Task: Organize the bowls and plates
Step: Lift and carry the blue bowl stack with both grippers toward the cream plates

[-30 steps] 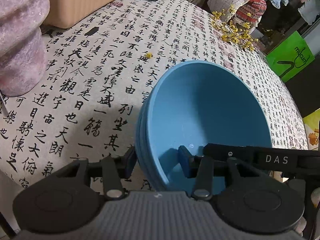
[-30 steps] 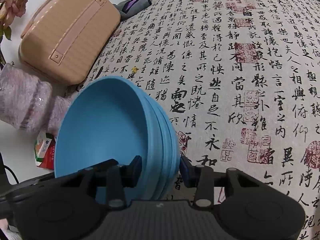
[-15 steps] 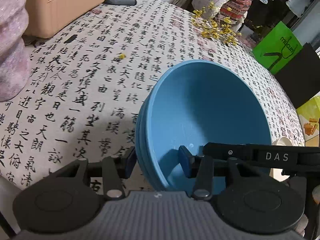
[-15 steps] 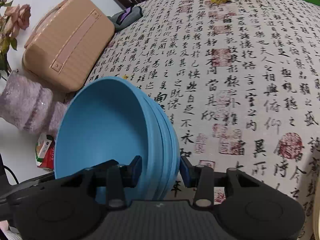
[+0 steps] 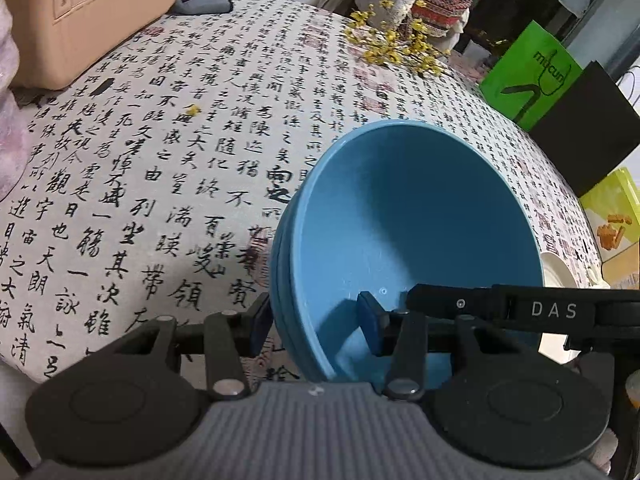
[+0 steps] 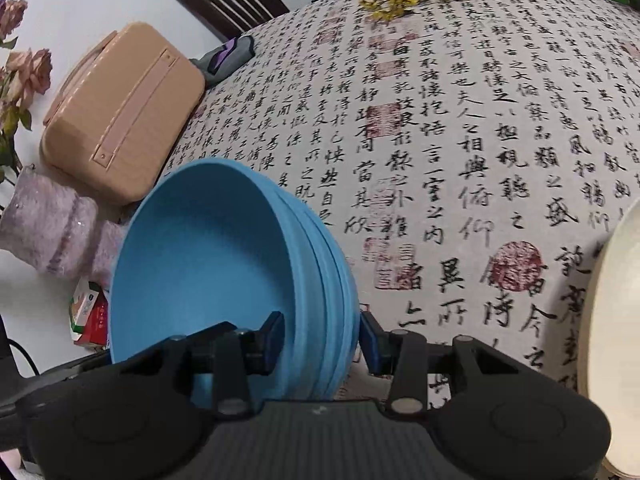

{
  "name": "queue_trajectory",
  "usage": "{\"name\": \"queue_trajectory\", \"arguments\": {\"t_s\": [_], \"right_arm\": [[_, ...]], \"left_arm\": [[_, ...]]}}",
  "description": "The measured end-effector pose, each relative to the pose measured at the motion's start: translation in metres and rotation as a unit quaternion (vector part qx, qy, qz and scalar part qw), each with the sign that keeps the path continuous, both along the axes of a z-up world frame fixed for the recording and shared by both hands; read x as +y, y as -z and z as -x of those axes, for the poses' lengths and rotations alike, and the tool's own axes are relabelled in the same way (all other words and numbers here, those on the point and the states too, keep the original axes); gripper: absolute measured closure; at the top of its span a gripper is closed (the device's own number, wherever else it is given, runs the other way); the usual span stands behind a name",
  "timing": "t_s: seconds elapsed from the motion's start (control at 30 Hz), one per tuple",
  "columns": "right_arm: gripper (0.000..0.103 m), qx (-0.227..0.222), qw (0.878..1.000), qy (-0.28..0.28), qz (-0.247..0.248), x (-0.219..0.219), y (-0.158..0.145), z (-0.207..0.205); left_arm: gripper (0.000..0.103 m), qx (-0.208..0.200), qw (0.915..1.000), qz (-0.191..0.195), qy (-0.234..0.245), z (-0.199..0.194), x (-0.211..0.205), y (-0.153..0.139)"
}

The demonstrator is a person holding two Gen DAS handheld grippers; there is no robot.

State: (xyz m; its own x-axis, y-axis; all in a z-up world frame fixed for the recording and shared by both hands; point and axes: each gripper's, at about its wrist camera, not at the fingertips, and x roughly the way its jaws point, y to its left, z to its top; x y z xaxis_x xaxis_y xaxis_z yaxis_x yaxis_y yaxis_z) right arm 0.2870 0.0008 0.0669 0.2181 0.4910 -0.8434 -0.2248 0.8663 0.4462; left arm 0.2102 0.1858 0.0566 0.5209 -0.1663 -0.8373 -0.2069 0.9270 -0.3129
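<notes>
Blue bowls (image 5: 408, 216), nested in a stack, hang tilted above a table (image 5: 168, 184) draped in a cloth printed with black calligraphy and red seals. Both grippers clamp the stack at opposite sides of its rim. The left gripper (image 5: 316, 326) has one pad outside the stack's wall and the other inside the top bowl, its jaws narrowed onto the layered rims. The right gripper (image 6: 320, 338) grips the opposite edge the same way, one pad inside and one outside; its arm, lettered DAS, crosses the left wrist view. A cream plate (image 6: 612, 328) lies on the cloth at the right edge of the right wrist view, near the stack but apart from it. Farther back on the table rest a tan case (image 6: 124, 112), a grey pouch (image 6: 226, 56) and a spray of yellow flowers (image 5: 396, 48). A pink vase (image 6: 48, 228) stands beside the case, and a dark wooden chair (image 6: 232, 0) sits behind the table.
</notes>
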Motion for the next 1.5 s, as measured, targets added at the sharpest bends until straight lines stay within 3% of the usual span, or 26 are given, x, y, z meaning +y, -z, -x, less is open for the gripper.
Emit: {"name": "queue_trajectory", "arguments": {"t_s": [1.5], "right_arm": [[0.063,-0.020,0.997,0.070,-0.008,-0.111,-0.030,0.026]], "left_arm": [[0.057,-0.018,0.9975,-0.011,0.067,-0.006,-0.093,-0.022]]}}
